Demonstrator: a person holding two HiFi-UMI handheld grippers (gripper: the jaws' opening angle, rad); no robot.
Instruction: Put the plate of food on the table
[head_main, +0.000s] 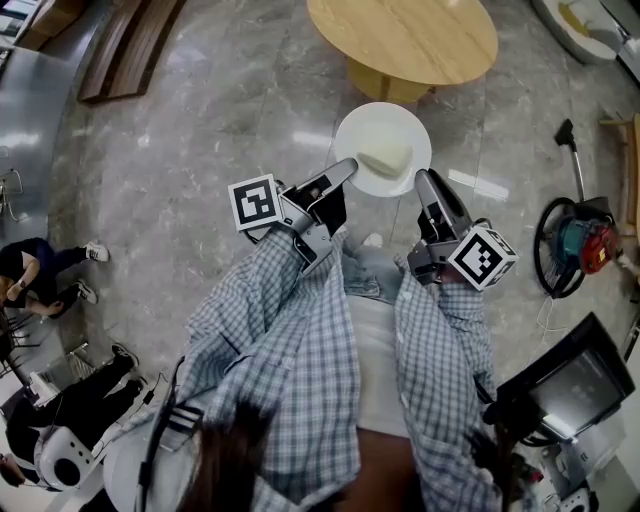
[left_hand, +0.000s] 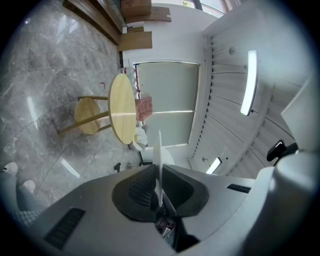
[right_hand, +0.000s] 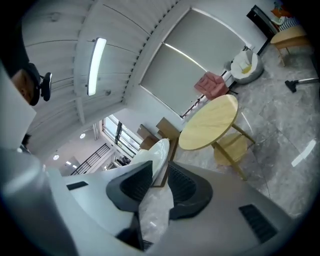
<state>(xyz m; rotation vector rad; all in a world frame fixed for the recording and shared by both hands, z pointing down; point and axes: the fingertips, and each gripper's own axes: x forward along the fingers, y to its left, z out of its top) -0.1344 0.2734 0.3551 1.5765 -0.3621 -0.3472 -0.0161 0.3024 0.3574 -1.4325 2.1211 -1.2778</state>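
A white plate (head_main: 378, 128) carrying a pale piece of food (head_main: 386, 158) hangs above the marble floor, just short of the round wooden table (head_main: 400, 40). My left gripper (head_main: 350, 166) is shut on the plate's near left rim. In the left gripper view the plate (left_hand: 159, 160) stands edge-on between the pads of that gripper (left_hand: 160, 192). My right gripper (head_main: 421, 179) reaches the plate's right rim. In the right gripper view the plate (right_hand: 154, 154) lies tilted between the jaws of that gripper (right_hand: 161, 175), against one pad, with a gap at the other. The table (right_hand: 207, 124) lies ahead.
A vacuum cleaner (head_main: 573, 240) stands on the floor at the right, with a black screen on a cart (head_main: 570, 385) nearer me. Seated people (head_main: 30, 270) are at the left. A wooden stool (left_hand: 86, 116) sits under the table. Wooden benches (head_main: 130, 45) lie far left.
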